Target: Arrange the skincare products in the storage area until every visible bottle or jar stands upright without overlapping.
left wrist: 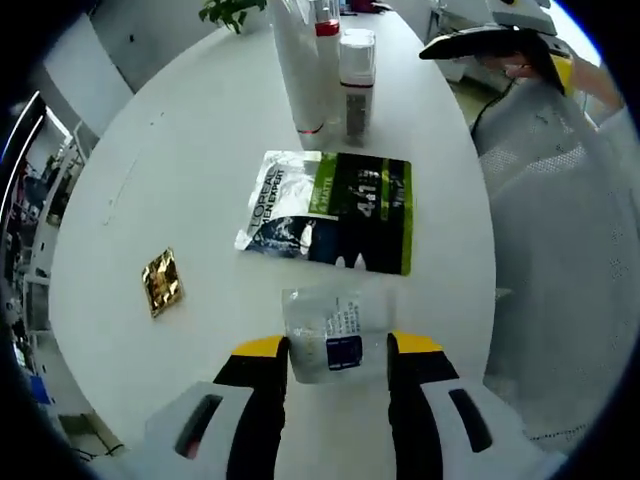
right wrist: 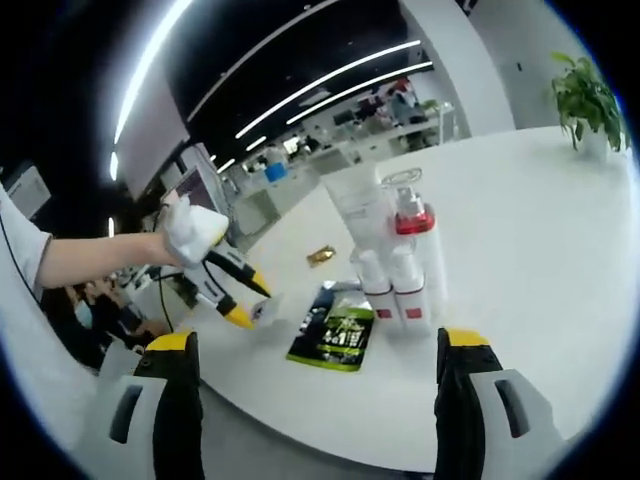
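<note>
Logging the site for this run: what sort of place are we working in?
Probably an open-plan office or lab: a large white table, long ceiling light strips, desks with monitors behind, and a potted plant.

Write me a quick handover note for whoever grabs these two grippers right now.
Left gripper: fingers shut on the small clear jar, near the table edge.
Right gripper: open, holding nothing, facing the upright bottles.
Done: several bottles and tubes stand upright together at the table's middle.
Left: stand the jar upright by the group. The green-and-black sachet and gold packet lie flat.
</note>
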`<action>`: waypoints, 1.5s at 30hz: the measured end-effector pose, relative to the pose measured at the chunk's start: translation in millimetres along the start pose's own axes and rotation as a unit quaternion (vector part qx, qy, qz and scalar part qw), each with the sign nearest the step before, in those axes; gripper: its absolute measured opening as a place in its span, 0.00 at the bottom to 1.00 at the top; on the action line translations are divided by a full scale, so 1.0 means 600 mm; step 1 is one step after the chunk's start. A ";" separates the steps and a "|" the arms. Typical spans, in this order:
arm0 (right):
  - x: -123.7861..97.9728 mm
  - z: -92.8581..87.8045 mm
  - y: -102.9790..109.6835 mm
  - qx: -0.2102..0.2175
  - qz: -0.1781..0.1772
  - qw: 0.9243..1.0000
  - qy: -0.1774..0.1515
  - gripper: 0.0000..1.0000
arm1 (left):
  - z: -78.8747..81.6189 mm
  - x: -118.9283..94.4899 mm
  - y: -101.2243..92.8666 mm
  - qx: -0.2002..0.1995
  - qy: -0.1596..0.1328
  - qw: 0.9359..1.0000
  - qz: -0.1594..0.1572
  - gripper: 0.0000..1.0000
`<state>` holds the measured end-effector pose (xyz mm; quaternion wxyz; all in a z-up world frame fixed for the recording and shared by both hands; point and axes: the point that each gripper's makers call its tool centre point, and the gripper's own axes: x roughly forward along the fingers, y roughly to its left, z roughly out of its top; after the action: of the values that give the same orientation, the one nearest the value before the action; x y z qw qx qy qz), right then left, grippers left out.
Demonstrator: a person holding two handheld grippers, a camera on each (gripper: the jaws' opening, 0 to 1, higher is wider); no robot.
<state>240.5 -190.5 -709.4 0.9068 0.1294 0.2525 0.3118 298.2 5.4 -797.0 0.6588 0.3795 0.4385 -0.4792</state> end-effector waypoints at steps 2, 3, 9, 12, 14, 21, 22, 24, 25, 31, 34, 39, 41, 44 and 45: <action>0.001 -0.001 0.001 -0.002 0.001 1.000 0.002 0.97 | -0.004 0.009 -0.001 0.008 0.004 1.000 -0.001 0.43; 0.001 -0.001 0.001 -0.002 0.001 1.000 0.002 0.97 | -0.004 0.008 -0.006 0.011 0.004 1.000 -0.002 0.43; -0.001 0.000 0.000 -0.003 -0.001 1.000 -0.002 0.97 | -0.012 0.021 -0.021 0.025 0.011 1.000 -0.012 0.43; -0.001 0.000 0.000 -0.002 -0.002 1.000 -0.002 0.97 | -0.012 0.026 -0.028 0.037 0.014 0.999 -0.015 0.43; 0.000 -0.001 -0.001 -0.004 -0.003 1.000 0.000 0.97 | -0.013 0.033 -0.028 0.044 0.015 0.999 -0.016 0.43; 0.001 -0.003 -0.004 -0.006 -0.006 1.000 0.003 0.97 | -0.013 0.051 -0.033 0.058 0.018 0.998 -0.023 0.43; 0.001 -0.002 -0.004 -0.007 -0.006 1.000 0.003 0.97 | -0.013 0.052 -0.033 0.060 0.019 0.998 -0.024 0.43; 0.001 -0.001 -0.004 -0.008 -0.005 1.000 0.003 0.97 | -0.011 0.053 -0.033 0.066 0.020 0.997 -0.025 0.43; 0.001 -0.001 -0.004 -0.008 -0.006 1.000 0.003 0.97 | -0.007 0.052 -0.034 0.066 0.020 0.997 -0.026 0.43; 0.001 0.000 -0.006 -0.007 -0.008 1.000 0.003 0.97 | -0.002 0.058 -0.025 0.070 0.022 0.997 -0.027 0.43; 0.001 0.000 -0.006 -0.008 -0.009 1.000 0.003 0.97 | -0.002 0.064 -0.020 0.073 0.024 0.997 -0.027 0.43; 0.001 -0.001 -0.006 -0.006 -0.010 1.000 0.004 0.97 | -0.001 0.061 -0.021 0.076 0.023 0.996 -0.029 0.43; 0.000 -0.001 -0.006 -0.007 -0.011 1.000 0.004 0.97 | -0.002 0.062 -0.021 0.073 0.024 0.997 -0.032 0.43; 0.000 -0.001 -0.006 -0.006 -0.011 1.000 0.004 0.97 | -0.003 0.062 -0.023 0.073 0.024 0.997 -0.033 0.43; 0.000 -0.001 -0.006 -0.006 -0.011 1.000 0.004 0.97 | -0.003 0.063 -0.023 0.073 0.025 0.996 -0.033 0.43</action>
<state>242.2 -193.1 -711.2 0.9098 0.1198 0.2556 0.3043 290.2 -7.9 -834.0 0.6018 0.4240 0.4307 -0.5220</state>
